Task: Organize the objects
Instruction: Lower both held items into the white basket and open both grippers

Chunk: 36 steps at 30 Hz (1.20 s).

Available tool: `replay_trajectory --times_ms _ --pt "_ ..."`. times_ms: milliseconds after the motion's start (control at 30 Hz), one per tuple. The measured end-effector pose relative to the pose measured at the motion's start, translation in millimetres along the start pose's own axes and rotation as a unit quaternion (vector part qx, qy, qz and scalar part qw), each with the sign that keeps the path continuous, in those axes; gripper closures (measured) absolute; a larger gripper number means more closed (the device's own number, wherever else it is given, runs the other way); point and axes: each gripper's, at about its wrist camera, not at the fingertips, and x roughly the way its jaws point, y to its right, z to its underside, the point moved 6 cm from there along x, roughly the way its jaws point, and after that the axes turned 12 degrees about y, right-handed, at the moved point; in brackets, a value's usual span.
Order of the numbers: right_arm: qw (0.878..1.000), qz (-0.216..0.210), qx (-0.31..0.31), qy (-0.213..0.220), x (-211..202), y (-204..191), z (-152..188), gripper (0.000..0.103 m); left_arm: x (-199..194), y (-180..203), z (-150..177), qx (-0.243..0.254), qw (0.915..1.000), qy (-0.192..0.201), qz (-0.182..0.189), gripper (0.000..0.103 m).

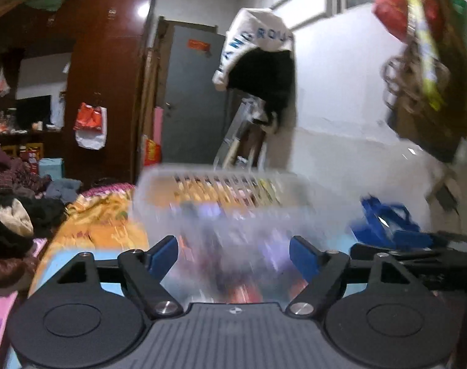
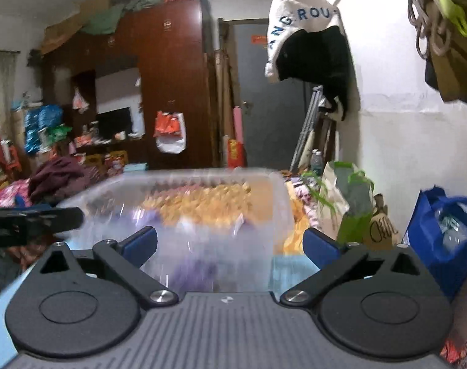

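A clear plastic basket [image 1: 221,209] with slotted walls stands right in front of both grippers, blurred by motion. It also shows in the right wrist view [image 2: 187,215]. Blurred coloured items lie inside it; I cannot tell what they are. My left gripper [image 1: 233,253] is open, its blue pads [image 1: 162,256] wide apart on either side of the basket's near wall. My right gripper [image 2: 230,243] is open the same way around the near wall, pads [image 2: 321,246] not pressing it. The right gripper's body [image 1: 417,246] shows at the left wrist view's right edge.
The basket sits on a light blue surface [image 2: 291,264] beside an orange patterned cloth [image 1: 101,221]. A blue bag [image 2: 445,236] and a green-and-white bag [image 2: 347,203] stand at the right by the white wall. Piled clothes [image 1: 12,203] lie left. A brown wardrobe [image 2: 172,77] stands behind.
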Motion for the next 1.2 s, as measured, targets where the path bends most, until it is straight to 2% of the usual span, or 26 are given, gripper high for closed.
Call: replay_trajectory --times_ms 100,200,267,333,400,433,467,533,567,600,633,800,967,1200 --pt "0.999 -0.005 0.028 -0.014 -29.7 2.0 32.0 0.000 -21.1 10.3 26.9 -0.013 0.9997 -0.002 0.018 0.020" --pt "0.999 -0.015 0.048 0.005 -60.6 -8.5 51.0 0.000 -26.3 15.0 43.8 -0.003 1.0000 -0.006 0.007 0.020" --pt "0.999 -0.027 0.030 0.019 -75.6 -27.2 57.5 0.000 -25.4 11.9 45.6 -0.003 0.9999 -0.003 -0.010 0.020" --pt "0.999 -0.038 0.002 0.020 -78.3 -45.8 62.9 0.000 -20.6 9.5 45.6 -0.008 0.9999 -0.009 -0.011 0.020" --pt "0.998 -0.059 -0.009 0.003 -69.6 -58.3 70.0 0.010 -20.7 7.7 49.3 -0.012 0.9998 -0.013 -0.013 0.020" --pt "0.998 -0.062 -0.012 -0.009 -64.3 -62.8 75.1 0.013 -21.2 7.4 50.3 -0.011 0.9997 -0.014 -0.016 0.020" --pt "0.998 -0.061 -0.014 -0.015 -59.9 -64.3 77.3 0.020 -21.3 8.1 51.2 -0.008 0.9997 -0.014 -0.018 0.020" --pt "0.998 -0.067 -0.014 -0.017 -55.3 -65.5 79.9 0.024 -21.8 12.9 53.8 -0.004 0.9997 -0.013 -0.019 0.020" --pt "0.997 -0.067 -0.017 -0.014 -56.2 -65.2 78.7 0.034 -21.9 15.9 54.9 -0.002 0.9998 -0.013 -0.017 0.020" --pt "0.998 -0.064 -0.021 -0.013 -59.0 -64.6 77.4 0.054 -21.2 19.9 55.6 0.001 0.9998 -0.014 -0.014 0.020" --pt "0.998 -0.057 -0.025 -0.011 -61.5 -62.2 75.2 0.057 -20.4 23.4 56.9 0.004 0.9998 -0.016 -0.012 0.020" --pt "0.999 -0.035 -0.023 0.004 -71.4 -45.7 67.8 0.057 -12.1 39.1 59.4 0.028 0.9992 -0.027 -0.013 0.020" --pt "1.000 -0.015 -0.012 0.006 -68.9 -29.1 66.1 0.057 0.0 47.6 65.0 0.038 0.9973 -0.059 -0.021 0.023" --pt "1.000 -0.017 -0.017 0.015 -72.4 -27.2 64.0 0.057 5.8 68.6 71.3 0.113 0.9893 -0.080 -0.046 0.025"
